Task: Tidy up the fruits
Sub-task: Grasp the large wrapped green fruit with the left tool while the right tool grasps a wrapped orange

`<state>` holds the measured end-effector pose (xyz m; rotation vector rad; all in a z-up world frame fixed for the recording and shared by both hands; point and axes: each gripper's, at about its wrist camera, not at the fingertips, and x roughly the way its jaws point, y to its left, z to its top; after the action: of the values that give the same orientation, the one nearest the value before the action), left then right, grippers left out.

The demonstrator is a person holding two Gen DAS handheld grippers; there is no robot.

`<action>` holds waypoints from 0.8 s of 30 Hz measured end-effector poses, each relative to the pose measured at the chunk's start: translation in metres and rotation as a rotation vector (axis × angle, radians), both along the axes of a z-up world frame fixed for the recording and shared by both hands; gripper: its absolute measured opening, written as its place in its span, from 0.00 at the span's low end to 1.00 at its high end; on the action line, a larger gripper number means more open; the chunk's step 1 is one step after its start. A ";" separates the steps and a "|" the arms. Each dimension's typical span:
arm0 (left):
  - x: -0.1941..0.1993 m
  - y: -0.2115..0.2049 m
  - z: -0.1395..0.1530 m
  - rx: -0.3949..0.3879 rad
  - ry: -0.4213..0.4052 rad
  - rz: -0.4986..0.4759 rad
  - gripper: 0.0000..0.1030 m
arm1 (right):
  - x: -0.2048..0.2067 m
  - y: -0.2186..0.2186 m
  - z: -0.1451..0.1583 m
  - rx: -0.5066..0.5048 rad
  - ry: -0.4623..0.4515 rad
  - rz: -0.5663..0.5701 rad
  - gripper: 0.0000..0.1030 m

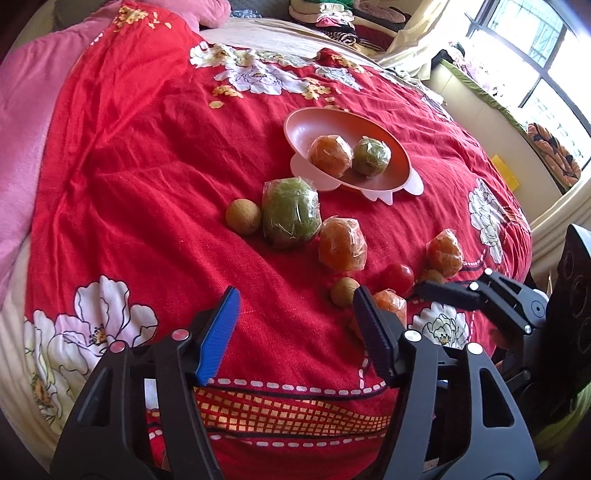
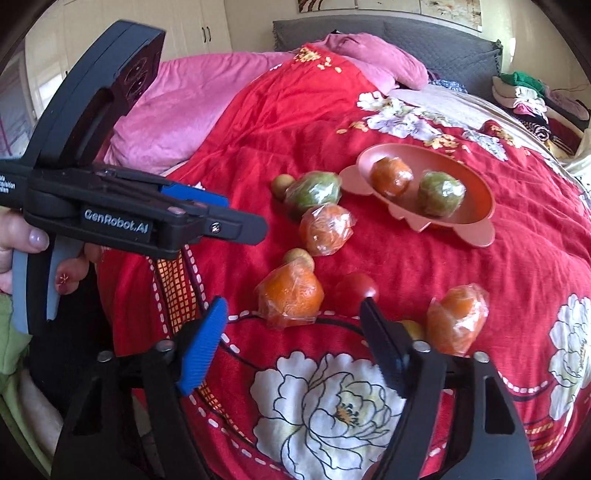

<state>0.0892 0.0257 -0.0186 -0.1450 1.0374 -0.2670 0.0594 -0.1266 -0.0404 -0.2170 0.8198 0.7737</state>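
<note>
A pink bowl [image 1: 306, 125] [image 2: 480, 192] on the red bedspread holds a wrapped orange [image 1: 330, 155] and a wrapped green fruit [image 1: 371, 156]. Loose in front of it lie a large wrapped green fruit [image 1: 291, 212], several wrapped oranges, small brown fruits and a red tomato [image 2: 356, 288]. My left gripper [image 1: 295, 291] hangs open over bare bedspread, a wrapped orange [image 1: 391, 302] just behind its right finger. My right gripper [image 2: 293, 302] is open, its fingers short of the nearest wrapped orange [image 2: 290, 295], with nothing pressed between the pads.
A person's hand [image 2: 22, 236] holds the left gripper's handle at the left of the right wrist view. Pink bedding [image 2: 177, 103] lies behind the spread, piled clothes [image 1: 332, 14] at the far end, a window [image 1: 535, 55] to the right.
</note>
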 end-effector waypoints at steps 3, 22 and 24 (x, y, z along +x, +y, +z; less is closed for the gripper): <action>0.004 0.000 -0.003 -0.005 0.006 0.000 0.49 | 0.002 0.004 -0.004 -0.007 -0.002 0.004 0.57; 0.041 -0.001 -0.007 -0.058 0.011 0.025 0.34 | 0.007 0.008 -0.008 -0.006 -0.013 0.026 0.36; 0.045 -0.002 -0.006 -0.061 0.009 0.027 0.34 | 0.007 0.005 -0.008 0.009 0.004 0.023 0.36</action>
<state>0.1344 0.0241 -0.0242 -0.2154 1.0363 -0.2734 0.0668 -0.1215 -0.0481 -0.2175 0.8185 0.7990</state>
